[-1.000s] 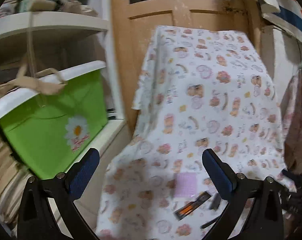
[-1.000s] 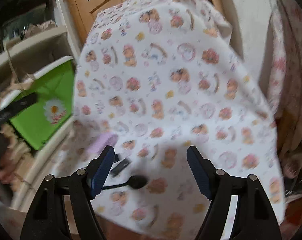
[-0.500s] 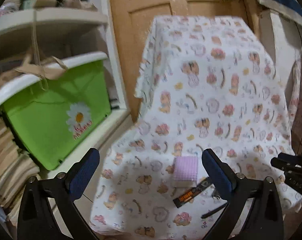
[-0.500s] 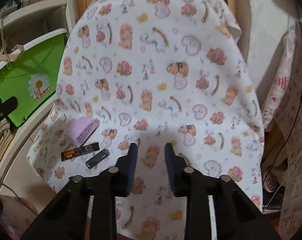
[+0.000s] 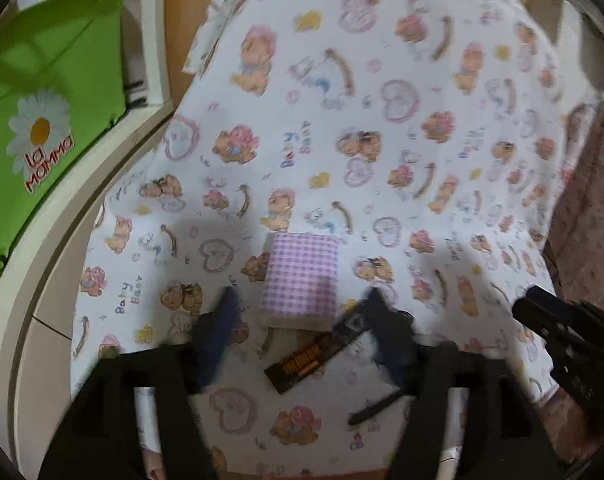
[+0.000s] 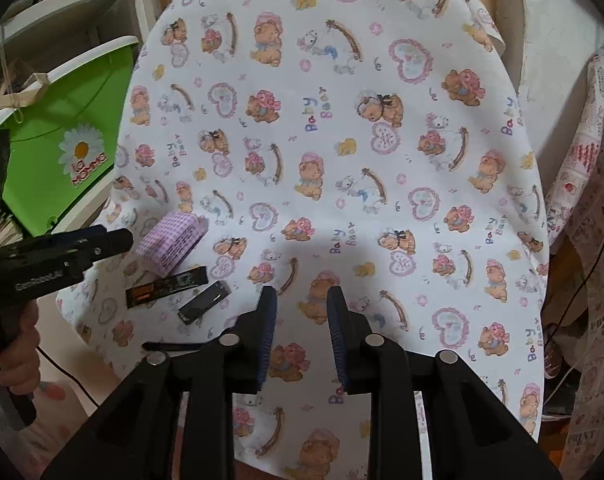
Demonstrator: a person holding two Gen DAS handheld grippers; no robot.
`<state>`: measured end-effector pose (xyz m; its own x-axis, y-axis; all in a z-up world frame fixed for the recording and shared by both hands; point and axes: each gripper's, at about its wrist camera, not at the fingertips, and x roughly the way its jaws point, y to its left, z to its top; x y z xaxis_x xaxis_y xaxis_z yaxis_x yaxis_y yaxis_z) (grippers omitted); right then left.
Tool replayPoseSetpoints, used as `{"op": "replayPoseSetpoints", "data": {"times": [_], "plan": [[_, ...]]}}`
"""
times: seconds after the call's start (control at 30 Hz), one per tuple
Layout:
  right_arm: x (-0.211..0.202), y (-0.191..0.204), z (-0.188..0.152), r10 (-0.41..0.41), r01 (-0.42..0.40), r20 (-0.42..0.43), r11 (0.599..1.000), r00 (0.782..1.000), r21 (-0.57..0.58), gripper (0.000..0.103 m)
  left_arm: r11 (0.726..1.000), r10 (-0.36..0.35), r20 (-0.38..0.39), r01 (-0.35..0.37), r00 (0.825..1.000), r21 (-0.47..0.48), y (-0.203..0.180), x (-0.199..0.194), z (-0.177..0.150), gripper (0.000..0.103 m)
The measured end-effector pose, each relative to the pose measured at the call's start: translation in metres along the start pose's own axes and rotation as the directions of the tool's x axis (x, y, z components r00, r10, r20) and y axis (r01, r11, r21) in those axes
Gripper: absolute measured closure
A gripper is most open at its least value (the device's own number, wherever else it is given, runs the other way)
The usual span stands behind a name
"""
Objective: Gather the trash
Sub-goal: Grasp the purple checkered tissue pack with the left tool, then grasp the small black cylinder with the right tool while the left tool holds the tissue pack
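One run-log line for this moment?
left gripper: open over purple checked packet | right gripper: nearly closed, empty | dark wrapper: on cloth

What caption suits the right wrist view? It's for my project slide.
Right tongs hover empty over the bear-print cloth, beside a purple checked packet and two dark wrappers.

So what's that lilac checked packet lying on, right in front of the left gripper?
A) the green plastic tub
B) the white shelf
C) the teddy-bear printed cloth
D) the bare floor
C: the lilac checked packet lies flat on the teddy-bear printed cloth, with a dark wrapper just below it on the same cloth; the green plastic tub stands apart on the far left.
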<state>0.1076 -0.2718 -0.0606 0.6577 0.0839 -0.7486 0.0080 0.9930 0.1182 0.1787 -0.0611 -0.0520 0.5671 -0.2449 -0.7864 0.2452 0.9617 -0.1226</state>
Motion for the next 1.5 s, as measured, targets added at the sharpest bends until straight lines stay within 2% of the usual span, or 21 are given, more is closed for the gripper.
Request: {"op": "replayPoseSetpoints", "data": {"times": [0.07, 0.1, 0.13, 0.27, 0.33, 0.47, 0.57, 0.7, 0.8, 0.87, 0.93, 1.03, 1.1, 1.37, 1.5], "plan": [[0.004, 0.000, 0.002, -0.015, 0.015, -0.007, 1.000, 1.000, 0.011, 0.062, 0.999, -0.033, -0.037, 0.033, 0.999, -0.020, 0.002, 0.010, 0.005, 0.028], [0.006, 0.000, 0.002, -0.022, 0.022, -0.008, 1.000, 1.000, 0.020, 0.049, 0.999, -0.030, -0.046, 0.028, 0.999, -0.026, 0.003, 0.014, 0.007, 0.028], [0.007, -0.001, 0.002, -0.033, 0.033, -0.006, 0.999, 0.999, 0.032, 0.046, 1.000, -0.016, -0.050, 0.014, 0.999, -0.028, 0.001, 0.017, 0.010, 0.028], [0.011, -0.002, 0.002, -0.041, 0.041, -0.013, 0.998, 0.999, 0.040, 0.046, 1.000, -0.006, -0.105, 0.004, 0.994, -0.017, -0.003, 0.037, 0.016, 0.027], [0.012, -0.002, 0.000, -0.038, 0.039, -0.021, 0.998, 0.999, 0.040, 0.046, 0.999, 0.035, -0.156, -0.036, 0.987, -0.004, -0.006, 0.050, 0.017, 0.027], [0.012, 0.001, -0.003, -0.045, 0.046, -0.025, 0.999, 0.999, 0.022, 0.045, 1.000, 0.020, -0.199, -0.024, 0.980, -0.020, -0.005, 0.067, 0.013, 0.029], [0.013, 0.004, -0.004, -0.056, 0.056, -0.028, 0.998, 0.998, 0.007, 0.042, 0.999, 0.044, -0.201, -0.047, 0.979, -0.009, -0.006, 0.072, 0.010, 0.051], [0.013, 0.004, -0.003, -0.062, 0.062, -0.026, 0.998, 0.998, 0.001, 0.038, 1.000, 0.018, -0.169, -0.019, 0.985, -0.002, -0.008, 0.060, 0.010, 0.052], [0.011, 0.005, -0.002, -0.058, 0.058, -0.020, 0.998, 0.998, 0.006, 0.037, 1.000, 0.010, -0.108, -0.010, 0.994, -0.004, -0.011, 0.034, 0.011, 0.052], [0.011, 0.007, -0.001, -0.055, 0.055, -0.014, 0.998, 0.998, 0.011, 0.031, 1.000, -0.001, -0.064, -0.001, 0.998, -0.027, -0.008, 0.013, 0.011, 0.052], [0.010, 0.008, -0.001, -0.044, 0.044, -0.004, 0.999, 0.999, 0.027, 0.022, 0.999, 0.022, -0.003, -0.022, 1.000, -0.024, -0.006, -0.010, 0.009, 0.052], [0.012, 0.013, -0.002, -0.035, 0.035, 0.000, 0.998, 0.999, 0.046, 0.022, 0.997, 0.081, 0.097, -0.079, 0.992, -0.025, -0.002, -0.040, 0.004, 0.052], [0.016, 0.020, -0.002, -0.035, 0.035, -0.003, 0.998, 0.999, 0.051, 0.022, 0.993, 0.113, 0.128, -0.107, 0.985, -0.051, 0.004, -0.048, 0.005, 0.052], [0.039, 0.063, -0.012, -0.024, 0.023, -0.032, 0.999, 0.999, -0.027, 0.022, 0.981, 0.175, 0.112, -0.163, 0.978, -0.108, 0.027, -0.040, 0.007, 0.052], [0.054, 0.081, -0.016, -0.026, 0.024, -0.038, 0.998, 0.999, -0.053, 0.022, 0.979, 0.169, 0.117, -0.153, 0.979, -0.135, 0.035, -0.045, 0.007, 0.052]]}}
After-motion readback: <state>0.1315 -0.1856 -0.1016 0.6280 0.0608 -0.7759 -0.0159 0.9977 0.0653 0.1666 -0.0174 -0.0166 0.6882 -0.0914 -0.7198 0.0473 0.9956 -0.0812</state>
